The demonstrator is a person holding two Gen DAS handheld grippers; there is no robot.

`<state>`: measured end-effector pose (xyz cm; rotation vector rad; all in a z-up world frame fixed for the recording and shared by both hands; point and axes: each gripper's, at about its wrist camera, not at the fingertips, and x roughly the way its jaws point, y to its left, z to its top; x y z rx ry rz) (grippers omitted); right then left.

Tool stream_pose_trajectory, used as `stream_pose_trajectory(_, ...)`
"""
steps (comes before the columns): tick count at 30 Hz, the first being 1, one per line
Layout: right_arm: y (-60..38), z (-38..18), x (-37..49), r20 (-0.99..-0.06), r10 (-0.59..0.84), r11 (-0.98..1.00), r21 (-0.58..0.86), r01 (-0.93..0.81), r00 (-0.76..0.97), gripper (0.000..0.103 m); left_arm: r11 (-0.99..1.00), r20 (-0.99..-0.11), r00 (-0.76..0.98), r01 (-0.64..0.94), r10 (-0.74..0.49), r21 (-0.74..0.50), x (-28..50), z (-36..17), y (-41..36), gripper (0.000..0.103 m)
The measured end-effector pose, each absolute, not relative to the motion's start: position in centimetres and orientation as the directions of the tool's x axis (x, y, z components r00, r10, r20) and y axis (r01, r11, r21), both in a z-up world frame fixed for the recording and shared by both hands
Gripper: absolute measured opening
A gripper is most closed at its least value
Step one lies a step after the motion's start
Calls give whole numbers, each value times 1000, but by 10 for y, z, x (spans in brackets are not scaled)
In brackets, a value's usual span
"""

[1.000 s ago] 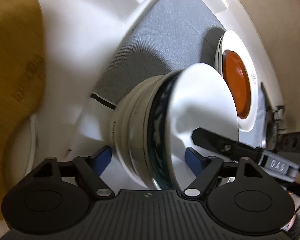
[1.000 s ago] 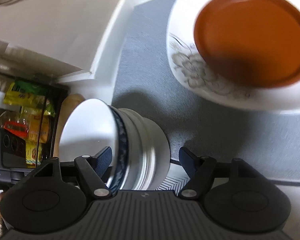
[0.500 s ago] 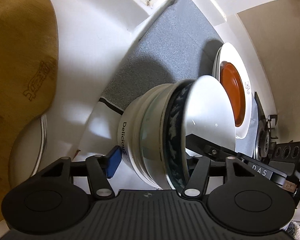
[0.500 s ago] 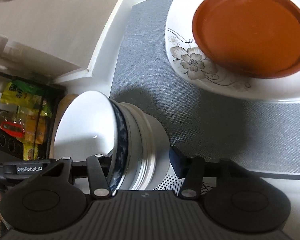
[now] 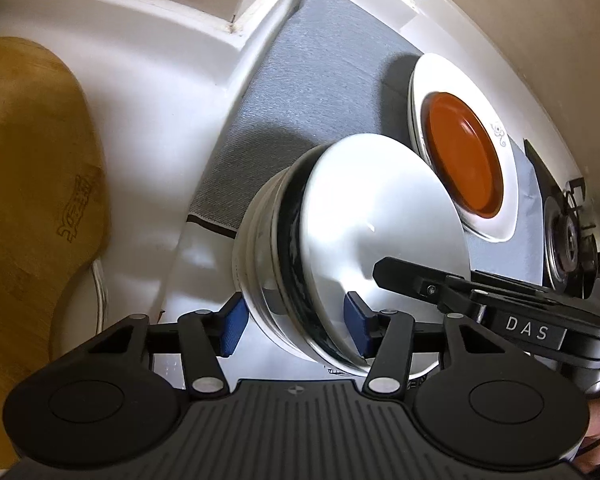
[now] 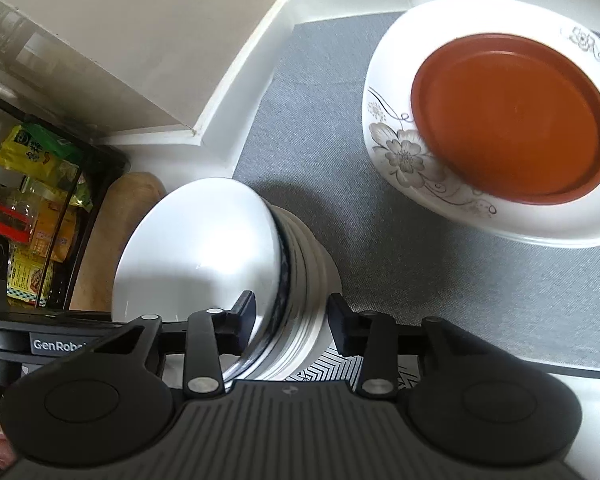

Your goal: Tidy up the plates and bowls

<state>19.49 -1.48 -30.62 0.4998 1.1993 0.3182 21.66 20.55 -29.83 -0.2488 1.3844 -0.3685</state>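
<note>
A stack of nested bowls [image 5: 352, 240] is held off the counter between both grippers; its top bowl is white inside, with a dark blue patterned bowl and pale bowls under it. My left gripper [image 5: 296, 326] is shut on the stack's near rim. My right gripper [image 6: 294, 320] is shut on the same stack [image 6: 228, 252] from the opposite side. A white flowered plate [image 6: 412, 160] with a brown-orange plate [image 6: 512, 136] on it lies on the grey mat [image 6: 320, 128] beyond the stack. Both plates show in the left wrist view [image 5: 464, 160].
A wooden cutting board [image 5: 32, 184] stands to the left against the white counter wall. A gas stove burner [image 5: 568, 248] is at the right edge. A black rack with food packets [image 6: 32, 200] stands at the left in the right wrist view. White wall corner behind the mat.
Both grippers closed in on the bowl stack and now grip it. The stack has moved with them towards the stacked plates on the mat.
</note>
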Motion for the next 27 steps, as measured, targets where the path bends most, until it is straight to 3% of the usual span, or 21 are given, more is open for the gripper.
stream_pose_trajectory(27,-82,-252,187,-786,389,840,517,165,480,42,897,-906,148,272,-397,-349,249,-241,126,55)
